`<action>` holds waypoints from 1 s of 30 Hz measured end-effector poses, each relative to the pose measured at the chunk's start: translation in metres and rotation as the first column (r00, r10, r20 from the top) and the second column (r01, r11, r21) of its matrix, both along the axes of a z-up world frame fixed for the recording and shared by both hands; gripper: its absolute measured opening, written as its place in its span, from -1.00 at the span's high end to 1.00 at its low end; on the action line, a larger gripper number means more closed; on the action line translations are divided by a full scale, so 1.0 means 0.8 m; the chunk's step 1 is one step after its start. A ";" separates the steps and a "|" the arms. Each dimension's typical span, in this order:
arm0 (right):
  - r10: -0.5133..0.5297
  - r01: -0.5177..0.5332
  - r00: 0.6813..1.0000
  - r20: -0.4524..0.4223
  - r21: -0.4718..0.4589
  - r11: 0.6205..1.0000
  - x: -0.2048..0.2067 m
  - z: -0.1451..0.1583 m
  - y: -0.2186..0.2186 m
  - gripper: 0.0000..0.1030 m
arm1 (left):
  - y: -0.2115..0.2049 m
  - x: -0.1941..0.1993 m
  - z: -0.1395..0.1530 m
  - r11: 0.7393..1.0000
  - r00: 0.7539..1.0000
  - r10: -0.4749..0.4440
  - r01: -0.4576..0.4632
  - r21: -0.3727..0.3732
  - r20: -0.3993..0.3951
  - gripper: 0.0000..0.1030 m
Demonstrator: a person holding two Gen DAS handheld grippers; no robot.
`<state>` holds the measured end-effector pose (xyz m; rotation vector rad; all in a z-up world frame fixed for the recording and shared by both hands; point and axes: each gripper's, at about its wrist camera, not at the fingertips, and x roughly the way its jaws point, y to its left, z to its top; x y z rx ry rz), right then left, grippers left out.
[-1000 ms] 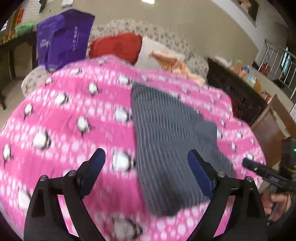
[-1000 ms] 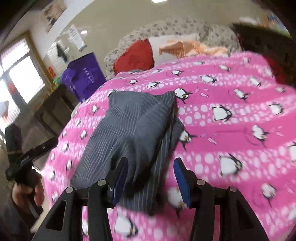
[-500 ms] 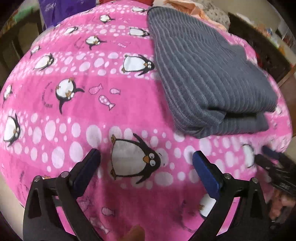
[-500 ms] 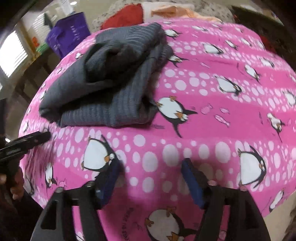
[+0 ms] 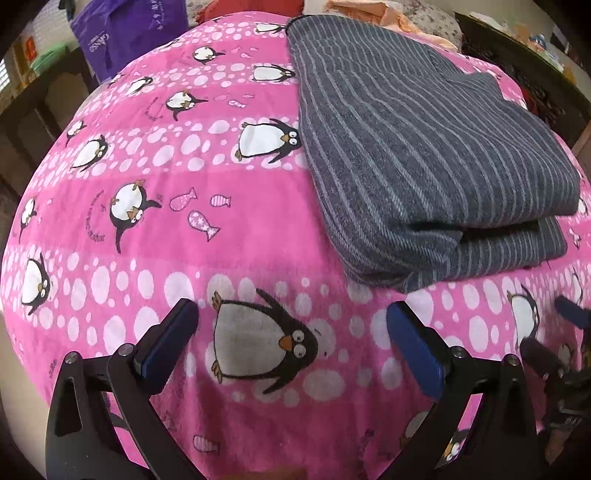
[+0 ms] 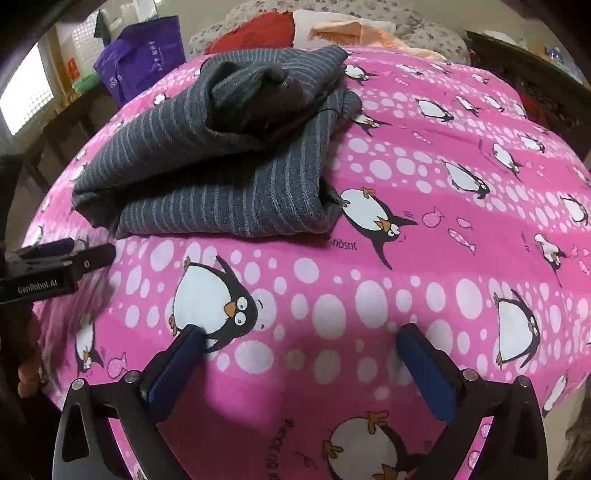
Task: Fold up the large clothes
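A grey striped garment [image 5: 424, 147] lies folded in a thick stack on the pink penguin blanket [image 5: 184, 221]; it also shows in the right wrist view [image 6: 221, 162], with a dark lump on top. My left gripper [image 5: 291, 317] is open and empty, low over the blanket, short of the garment's near edge. My right gripper [image 6: 301, 339] is open and empty, also short of the garment and to its right. Each gripper shows at the edge of the other's view: the right gripper [image 5: 569, 314] and the left gripper [image 6: 62, 254].
A purple bag [image 6: 144, 66] stands at the far left beside dark furniture. A red cushion [image 6: 258, 29], a white pillow and an orange cloth [image 6: 351, 33] lie at the head of the bed. A dark cabinet [image 5: 517, 55] stands to the right.
Both grippers have drawn back from the folded garment toward the blanket's near edge and dropped low. The right gripper's jaws have opened wider. The garment lies still.
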<state>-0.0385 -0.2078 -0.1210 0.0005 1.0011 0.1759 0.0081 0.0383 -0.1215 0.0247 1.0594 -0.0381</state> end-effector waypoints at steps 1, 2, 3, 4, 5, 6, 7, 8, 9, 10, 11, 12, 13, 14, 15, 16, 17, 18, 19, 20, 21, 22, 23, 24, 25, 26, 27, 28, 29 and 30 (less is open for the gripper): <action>0.006 -0.006 1.000 -0.008 -0.013 1.000 -0.001 0.000 0.001 -1.00 | 0.000 0.000 0.000 1.000 1.000 0.004 -0.004 -0.001 0.003 -0.99; 0.008 -0.008 1.000 -0.017 -0.017 1.000 -0.001 0.000 0.004 -1.00 | 0.000 0.001 0.000 1.000 1.000 0.008 -0.008 -0.002 0.002 -0.99; 0.010 -0.010 0.999 -0.034 -0.016 1.000 0.003 0.001 0.003 -1.00 | 0.001 0.001 0.001 1.000 1.000 0.010 -0.011 -0.004 -0.003 -0.99; 0.012 -0.013 0.998 -0.057 -0.015 1.000 0.008 0.002 0.003 -1.00 | 0.002 0.003 0.001 1.000 1.000 0.011 -0.011 -0.005 -0.012 -0.99; 0.013 -0.014 0.997 -0.077 -0.015 1.000 0.011 0.003 0.004 -1.00 | 0.003 0.003 0.004 1.000 1.000 0.011 -0.011 -0.010 -0.028 -0.99; 0.015 -0.016 0.995 -0.097 -0.013 1.000 0.013 0.007 0.004 -1.00 | 0.005 0.001 0.011 1.000 0.999 0.009 -0.010 -0.027 -0.043 -0.99; 0.017 -0.018 0.993 -0.115 -0.008 1.000 0.017 0.012 0.003 -0.93 | 0.006 -0.003 0.021 0.999 0.999 0.007 -0.009 -0.039 -0.045 -0.99; 0.018 -0.017 0.993 -0.120 0.007 1.000 0.017 0.021 0.001 -0.90 | 0.005 -0.007 0.032 0.999 0.999 0.007 -0.008 -0.044 -0.037 -0.99; 0.019 -0.015 0.994 -0.109 0.038 0.999 0.016 0.035 -0.003 -0.90 | 0.004 -0.010 0.048 0.999 1.000 0.006 -0.007 -0.051 -0.017 -0.99; 0.013 -0.007 0.996 -0.083 0.067 0.998 0.015 0.055 -0.009 -0.90 | 0.002 -0.011 0.067 0.998 1.000 0.007 -0.006 -0.057 0.007 -0.99; 0.001 0.003 0.998 -0.057 0.078 0.997 0.014 0.072 -0.013 -0.90 | 0.000 -0.010 0.086 0.998 1.000 0.009 -0.007 -0.059 0.027 -0.99; -0.017 0.019 1.000 -0.027 0.077 0.997 0.014 0.092 -0.016 -0.90 | -0.005 -0.008 0.112 0.998 0.999 0.013 -0.010 -0.058 0.053 -0.99; -0.040 0.040 0.999 0.011 0.070 0.997 0.013 0.114 -0.020 -0.90 | -0.010 -0.006 0.129 0.998 0.997 0.016 -0.012 -0.061 0.069 -0.99; -0.060 0.057 0.997 0.040 0.068 0.996 0.012 0.131 -0.023 -0.90 | -0.014 -0.005 0.147 0.998 0.996 0.018 -0.012 -0.069 0.086 -0.99; -0.081 0.076 0.994 0.072 0.068 0.995 0.010 0.153 -0.027 -0.90 | -0.018 -0.005 0.158 0.997 0.995 0.017 -0.010 -0.073 0.100 -0.99; -0.088 0.081 0.992 0.091 0.071 0.994 0.006 0.165 -0.027 -0.90 | -0.024 -0.007 0.171 0.997 0.993 0.013 -0.004 -0.074 0.117 -0.99; -0.089 0.081 0.990 0.110 0.074 0.994 0.002 0.177 -0.026 -0.90 | -0.029 -0.009 0.182 0.997 0.991 0.006 0.004 -0.074 0.133 -0.99; -0.085 0.076 0.988 0.130 0.075 0.994 -0.002 0.188 -0.026 -0.90 | -0.033 -0.011 0.190 0.997 0.990 0.001 0.010 -0.077 0.140 -0.99; -0.081 0.072 0.985 0.151 0.064 0.995 -0.008 0.198 -0.024 -0.90 | -0.038 -0.013 0.194 0.996 0.990 -0.006 0.017 -0.082 0.143 -0.99; -0.079 0.071 0.983 0.167 0.051 0.996 -0.010 0.205 -0.022 -0.90 | -0.042 -0.015 0.198 0.996 0.990 -0.012 0.024 -0.087 0.143 -0.99; -0.075 0.069 0.980 0.182 0.038 0.997 -0.016 0.209 -0.020 -0.90 | -0.046 -0.016 0.200 0.996 0.990 -0.015 0.028 -0.085 0.143 -0.99; -0.069 0.065 0.979 0.194 0.024 0.998 -0.019 0.212 -0.018 -0.90 | -0.048 -0.019 0.200 0.996 0.990 -0.018 0.030 -0.084 0.143 -0.99; -0.065 0.062 0.978 0.198 0.022 0.998 -0.019 0.213 -0.019 -0.90 | -0.051 -0.020 0.200 0.996 0.990 -0.021 0.033 -0.081 0.142 -0.99; -0.061 0.057 0.978 0.199 0.024 0.998 -0.022 0.212 -0.018 -0.90 | -0.053 -0.021 0.199 0.996 0.990 -0.022 0.033 -0.078 0.138 -0.99; -0.059 0.055 0.979 0.196 0.025 0.998 -0.022 0.210 -0.018 -0.90 | -0.054 -0.022 0.197 0.997 0.991 -0.022 0.032 -0.075 0.132 -0.99; -0.059 0.054 0.980 0.192 0.027 0.998 -0.021 0.208 -0.019 -0.90 | -0.055 -0.022 0.195 0.997 0.992 -0.022 0.031 -0.072 0.127 -0.99; -0.060 0.055 0.980 0.189 0.030 0.998 -0.023 0.208 -0.019 -0.90 | -0.054 -0.022 0.194 0.997 0.992 -0.020 0.029 -0.071 0.125 -0.99; -0.062 0.056 0.980 0.187 0.033 0.998 -0.023 0.206 -0.019 -0.90 | -0.054 -0.022 0.193 0.997 0.992 -0.017 0.026 -0.070 0.123 -0.99; -0.065 0.059 0.981 0.182 0.039 0.998 -0.022 0.205 -0.021 -0.90 | -0.053 -0.023 0.193 0.997 0.992 -0.015 0.023 -0.068 0.125 -0.99; -0.068 0.061 0.981 0.181 0.043 0.997 -0.023 0.204 -0.021 -0.90 | -0.053 -0.024 0.193 0.998 0.992 -0.014 0.022 -0.067 0.126 -0.99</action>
